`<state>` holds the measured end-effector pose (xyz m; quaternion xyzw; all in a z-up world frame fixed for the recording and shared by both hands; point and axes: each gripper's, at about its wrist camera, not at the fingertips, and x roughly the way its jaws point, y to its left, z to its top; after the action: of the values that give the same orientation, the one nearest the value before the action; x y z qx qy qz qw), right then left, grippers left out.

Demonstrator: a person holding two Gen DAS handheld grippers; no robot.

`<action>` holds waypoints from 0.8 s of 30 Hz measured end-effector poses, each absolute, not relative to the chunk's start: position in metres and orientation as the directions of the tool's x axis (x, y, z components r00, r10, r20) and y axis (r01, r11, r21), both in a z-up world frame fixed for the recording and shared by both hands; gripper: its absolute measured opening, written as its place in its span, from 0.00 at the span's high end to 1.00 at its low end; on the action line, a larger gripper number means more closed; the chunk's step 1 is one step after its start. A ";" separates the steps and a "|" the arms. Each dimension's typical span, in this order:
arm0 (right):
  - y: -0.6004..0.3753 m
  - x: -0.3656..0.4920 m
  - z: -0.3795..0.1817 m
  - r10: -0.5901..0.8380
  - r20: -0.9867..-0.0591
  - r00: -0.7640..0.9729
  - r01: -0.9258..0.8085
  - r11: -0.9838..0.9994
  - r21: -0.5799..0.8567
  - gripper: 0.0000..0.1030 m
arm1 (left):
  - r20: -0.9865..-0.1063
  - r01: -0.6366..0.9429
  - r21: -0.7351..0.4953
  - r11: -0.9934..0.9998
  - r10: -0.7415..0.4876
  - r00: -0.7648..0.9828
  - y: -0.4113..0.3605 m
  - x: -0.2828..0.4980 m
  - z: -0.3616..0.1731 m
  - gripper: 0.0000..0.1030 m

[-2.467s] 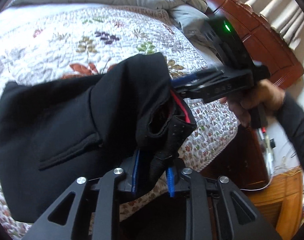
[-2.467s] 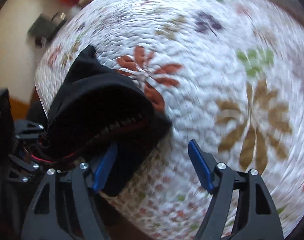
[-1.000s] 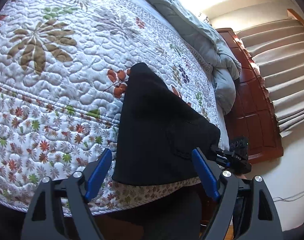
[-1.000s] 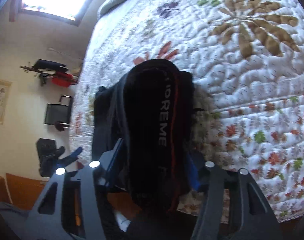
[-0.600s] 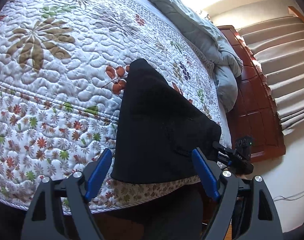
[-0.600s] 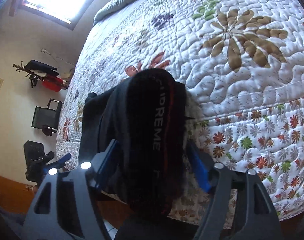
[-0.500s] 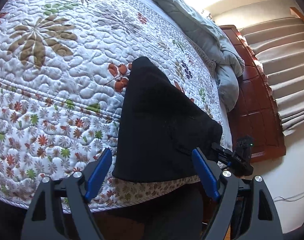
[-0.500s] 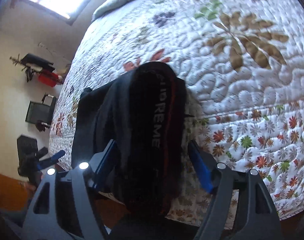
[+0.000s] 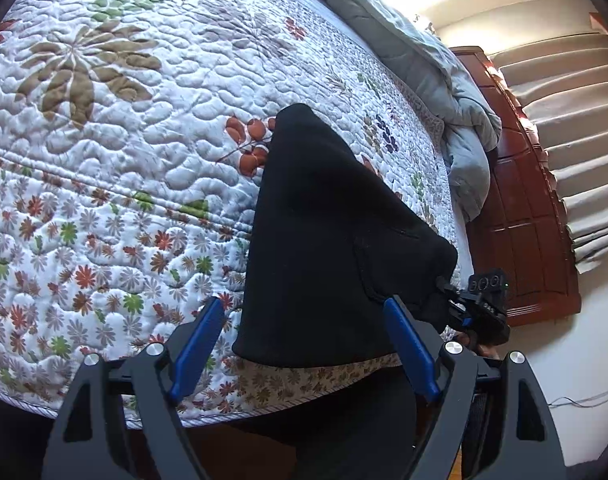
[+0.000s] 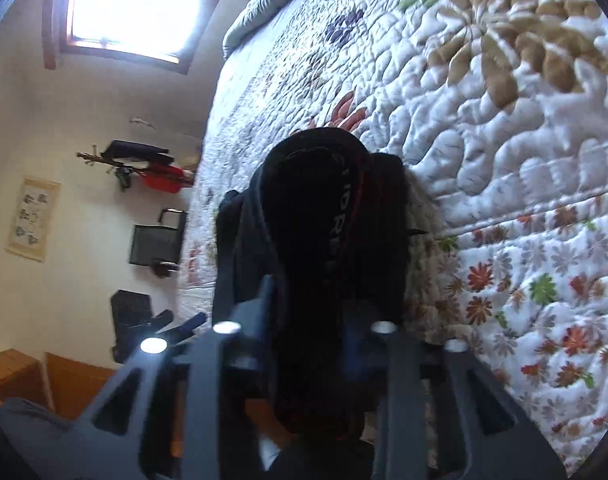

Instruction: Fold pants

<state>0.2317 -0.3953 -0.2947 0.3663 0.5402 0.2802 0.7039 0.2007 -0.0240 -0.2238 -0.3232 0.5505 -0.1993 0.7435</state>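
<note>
The black pants (image 9: 327,240) lie folded in a bundle on the quilt near the bed's edge. My left gripper (image 9: 304,332) is open just short of the bundle's near edge, holding nothing. In the left wrist view my right gripper (image 9: 447,296) grips the bundle's right corner. In the right wrist view my right gripper (image 10: 307,320) has closed in on the pants' waistband end (image 10: 327,216), which shows white lettering and a red stripe. The fingers are narrowly apart with the cloth between them.
A white floral quilt (image 9: 116,128) covers the bed. A grey duvet (image 9: 435,76) is heaped at the far side by a wooden headboard (image 9: 519,200). Beige curtains hang at right. The right wrist view shows a wall, window (image 10: 132,4) and a black chair (image 10: 156,244).
My right gripper's fingers have closed from wide open onto the waistband end of the pants. My left gripper has stayed open and almost still.
</note>
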 end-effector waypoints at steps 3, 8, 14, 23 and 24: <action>-0.384 0.241 -0.271 0.772 -0.585 0.249 -0.079 0.618 0.782 0.87 | -0.661 -0.065 -0.729 0.681 -0.677 0.324 -0.023 0.207 -0.224 0.20; -0.374 0.238 -0.219 0.753 -0.576 0.319 -0.253 0.653 0.714 0.88 | -0.618 -0.073 -0.763 0.642 -0.693 0.371 -0.019 0.219 -0.229 0.20; -0.400 0.239 -0.289 0.715 -0.634 0.294 -0.023 0.669 0.743 0.74 | -0.549 -0.069 -0.815 0.575 -0.730 0.408 -0.023 0.254 -0.230 0.21; -0.418 0.254 -0.220 0.775 -0.463 0.429 -0.106 0.553 0.827 0.69 | -0.402 0.077 -0.899 0.430 -0.884 0.238 -0.071 0.339 -0.224 0.21; -0.408 0.264 -0.224 0.809 -0.439 0.391 -0.118 0.517 0.848 0.69 | -0.398 0.070 -0.906 0.418 -0.896 0.198 -0.078 0.345 -0.234 0.21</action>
<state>0.2636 -0.4084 -0.2243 0.3795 0.4553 0.3119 0.7426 0.3449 -0.0785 -0.2340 -0.3981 0.5183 -0.3640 0.6636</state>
